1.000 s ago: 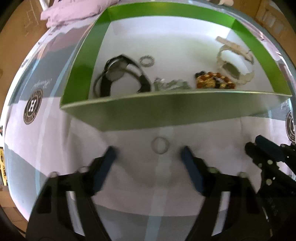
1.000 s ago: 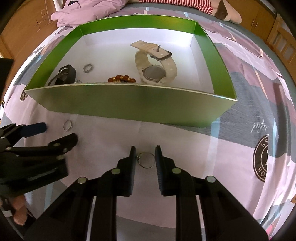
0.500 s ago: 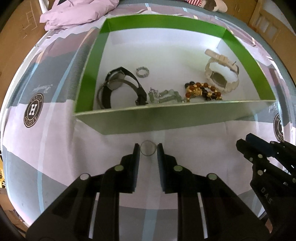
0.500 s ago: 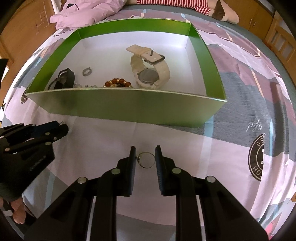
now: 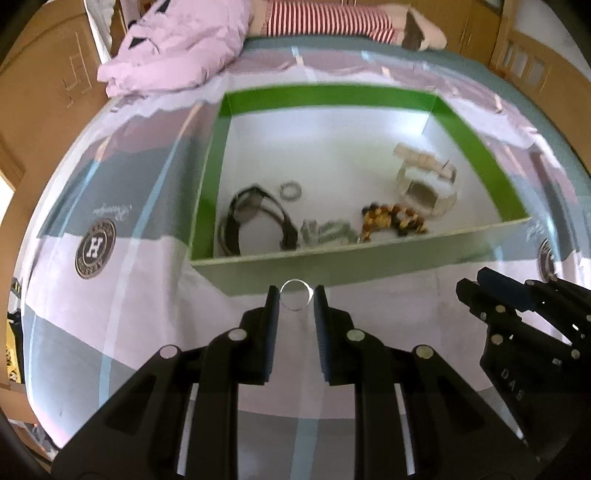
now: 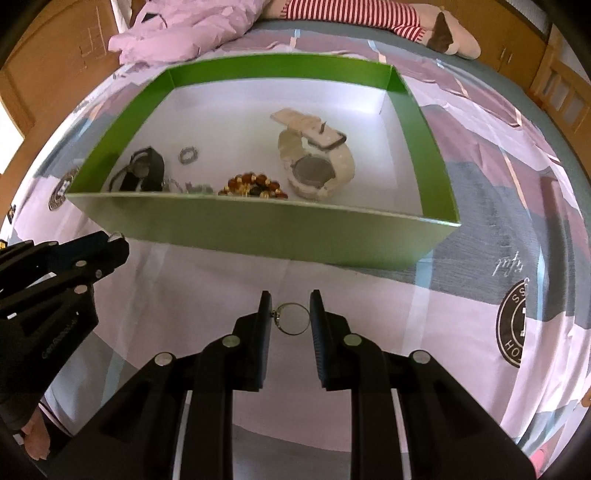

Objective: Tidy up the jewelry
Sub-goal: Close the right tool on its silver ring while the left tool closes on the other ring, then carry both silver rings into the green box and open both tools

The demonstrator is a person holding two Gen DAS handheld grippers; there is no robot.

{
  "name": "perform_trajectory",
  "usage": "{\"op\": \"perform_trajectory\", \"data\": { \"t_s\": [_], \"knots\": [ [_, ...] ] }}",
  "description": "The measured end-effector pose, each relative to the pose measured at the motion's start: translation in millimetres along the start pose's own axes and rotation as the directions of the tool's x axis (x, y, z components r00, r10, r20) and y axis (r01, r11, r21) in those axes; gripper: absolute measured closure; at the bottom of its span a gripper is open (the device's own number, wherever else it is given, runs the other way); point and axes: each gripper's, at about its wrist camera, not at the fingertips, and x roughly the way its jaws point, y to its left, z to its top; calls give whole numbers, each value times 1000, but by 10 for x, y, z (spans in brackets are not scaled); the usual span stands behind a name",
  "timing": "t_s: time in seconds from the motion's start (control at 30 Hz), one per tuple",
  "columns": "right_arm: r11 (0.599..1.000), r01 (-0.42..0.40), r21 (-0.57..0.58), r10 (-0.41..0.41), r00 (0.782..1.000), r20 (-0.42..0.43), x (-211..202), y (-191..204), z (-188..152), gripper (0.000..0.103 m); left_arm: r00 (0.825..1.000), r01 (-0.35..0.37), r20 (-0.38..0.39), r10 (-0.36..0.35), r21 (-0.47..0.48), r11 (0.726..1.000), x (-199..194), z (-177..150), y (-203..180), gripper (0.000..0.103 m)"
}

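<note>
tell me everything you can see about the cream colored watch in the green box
The cream watch lies on its side on the white floor of the green box, toward the right half. Its strap looks like rubber or plastic, is buckled into a loop, and has a loose tail pointing back-left. The round grey face tilts toward the near wall. The amber bead bracelet lies just left, seemingly touching it.

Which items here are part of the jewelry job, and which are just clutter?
Job:
left claw clamping a thin silver ring
right claw clamping a silver hoop ring
green cardboard box
amber bead bracelet
cream watch
black watch

Clutter:
pink crumpled clothing
striped plush toy
</note>
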Motion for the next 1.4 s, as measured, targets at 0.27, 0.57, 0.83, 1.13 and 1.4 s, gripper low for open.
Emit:
{"op": "perform_trajectory", "data": {
  "t_s": [0.27, 0.57, 0.83, 1.13, 1.4],
  "knots": [
    [999, -24, 48, 13, 978, 208, -437, -90, 78, 82, 979, -18, 204, 19, -9, 1000, -414, 101, -38, 84],
    [992, -60, 109, 16, 929, 370, -847, -223, 239, 82, 946, -14, 323, 23, -28, 999, -752, 227, -55, 84],
    [989, -68, 134, 13, 927, 374, -838, -201, 360, 82, 928, -28, 369, 47, -55, 998, -798, 411, -23, 84],
    [990, -21, 142, -34, 928, 371, -580, -106, 723, 82, 947, -21, 320, 29, -28, 999, -383, 743, 102, 84],
    [992, -4, 125, -40, 936, 350, -508, 2, 679, 82, 971, 17, 241, 1, -72, 997, -157, 689, 143, 84]
  ]
}}
